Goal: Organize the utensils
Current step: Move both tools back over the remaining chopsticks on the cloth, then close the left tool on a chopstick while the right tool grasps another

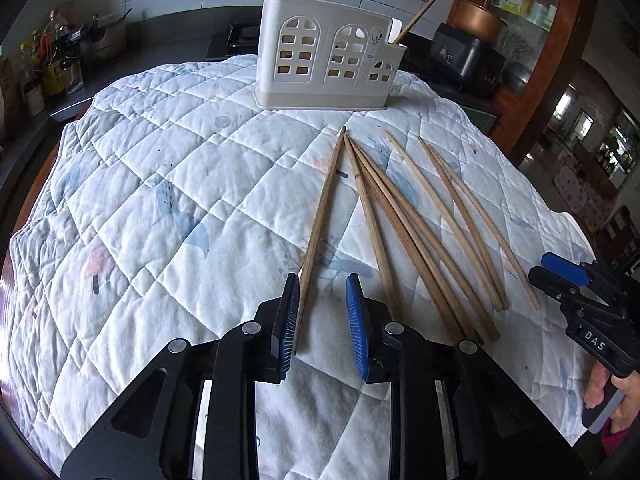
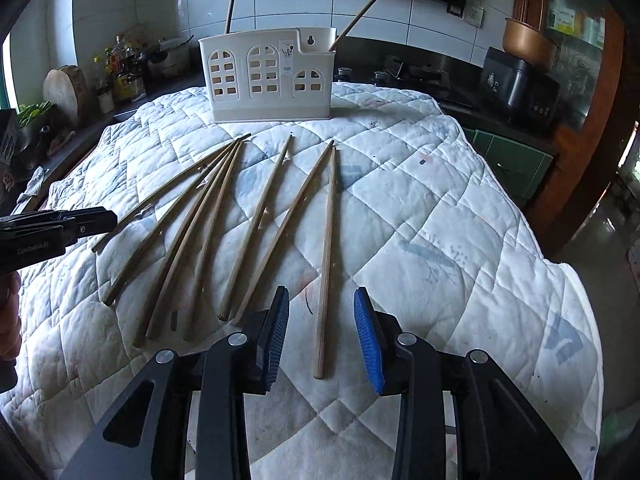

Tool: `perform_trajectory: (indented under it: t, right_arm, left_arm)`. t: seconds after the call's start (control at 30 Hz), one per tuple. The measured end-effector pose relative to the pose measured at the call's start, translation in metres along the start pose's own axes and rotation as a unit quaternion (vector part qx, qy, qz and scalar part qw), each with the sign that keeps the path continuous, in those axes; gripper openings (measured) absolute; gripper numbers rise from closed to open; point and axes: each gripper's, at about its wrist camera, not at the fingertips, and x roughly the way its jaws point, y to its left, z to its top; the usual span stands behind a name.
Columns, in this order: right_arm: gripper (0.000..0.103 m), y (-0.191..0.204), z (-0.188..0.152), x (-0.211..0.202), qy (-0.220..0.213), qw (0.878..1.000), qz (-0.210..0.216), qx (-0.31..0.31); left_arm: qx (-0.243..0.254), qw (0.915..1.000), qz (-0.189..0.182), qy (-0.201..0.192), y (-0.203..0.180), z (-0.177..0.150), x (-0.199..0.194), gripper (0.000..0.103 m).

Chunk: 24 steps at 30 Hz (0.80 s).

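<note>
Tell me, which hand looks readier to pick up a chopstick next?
Both are close. The left tongs straddle the leftmost chopstick, which lies against one pad. The right tongs straddle the rightmost chopstick, centred in the gap, so right is slightly better placed.

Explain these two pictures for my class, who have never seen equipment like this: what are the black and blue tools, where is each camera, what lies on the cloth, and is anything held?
A person holds two hand tools, each with a camera looking along its fingers. One picture looks along the left gripper, the other along the right gripper. Seven wooden chopsticks lie loose on a quilted cloth. Behind them stands a white utensil holder with two sticks already in it. Both grippers are open. Each straddles the near end of a chopstick: the left one at the leftmost, the right one at the rightmost. Nothing is gripped yet.
</note>
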Motion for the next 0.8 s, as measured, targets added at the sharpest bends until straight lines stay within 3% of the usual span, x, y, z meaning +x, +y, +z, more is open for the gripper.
perform_trajectory:
  t: [0.43,0.6,0.8]
  right_arm:
    - [0.027,-0.005,-0.003,0.014,0.022,1.0,0.008,0.012]
    - [0.024,-0.003,-0.005,0.022,0.031,0.999,0.009,0.012]
    - [0.021,-0.002,-0.005,0.023,0.032,0.999,0.006,0.012]
  left_arm:
    - [0.012,0.9997,0.016,0.013,-0.002,0.0,0.02,0.023]
    - [0.022,0.999,0.037,0.012,-0.003,0.0,0.021,0.009]
    - [0.018,0.9991,0.038,0.009,-0.004,0.0,0.019,0.007]
